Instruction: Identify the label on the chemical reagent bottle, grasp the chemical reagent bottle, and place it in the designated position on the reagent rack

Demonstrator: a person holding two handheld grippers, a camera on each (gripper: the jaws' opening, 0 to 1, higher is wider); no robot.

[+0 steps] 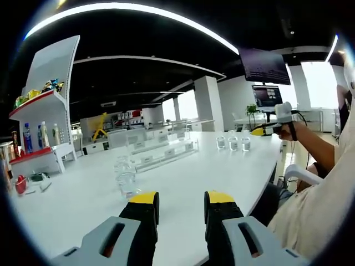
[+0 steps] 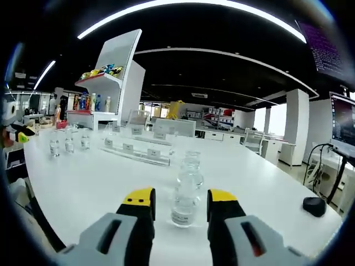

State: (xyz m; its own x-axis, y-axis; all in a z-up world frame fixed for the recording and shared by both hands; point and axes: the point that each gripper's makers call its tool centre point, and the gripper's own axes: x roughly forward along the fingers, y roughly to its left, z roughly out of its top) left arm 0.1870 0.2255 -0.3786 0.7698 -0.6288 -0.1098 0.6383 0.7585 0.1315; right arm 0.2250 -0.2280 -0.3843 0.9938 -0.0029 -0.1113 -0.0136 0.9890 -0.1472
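Note:
A row of small clear reagent bottles (image 1: 126, 177) stands on the white table (image 1: 183, 172), a little ahead and to the left of my left gripper (image 1: 182, 200), which is open and holds nothing. Behind the row stands a clear stepped reagent rack (image 1: 163, 149) with labels. In the right gripper view the nearest bottle (image 2: 186, 202) of the row stands between the yellow fingertips (image 2: 138, 197) of my right gripper (image 2: 180, 198). That gripper is open, with a gap on each side of the bottle. The rack (image 2: 138, 151) lies beyond it.
Three more clear bottles (image 1: 233, 143) stand near the table's far edge, by my right gripper (image 1: 266, 129) in a person's hand. A white shelf unit (image 1: 44, 116) with drinks stands at the left. A black object (image 2: 314, 206) lies at the table's right.

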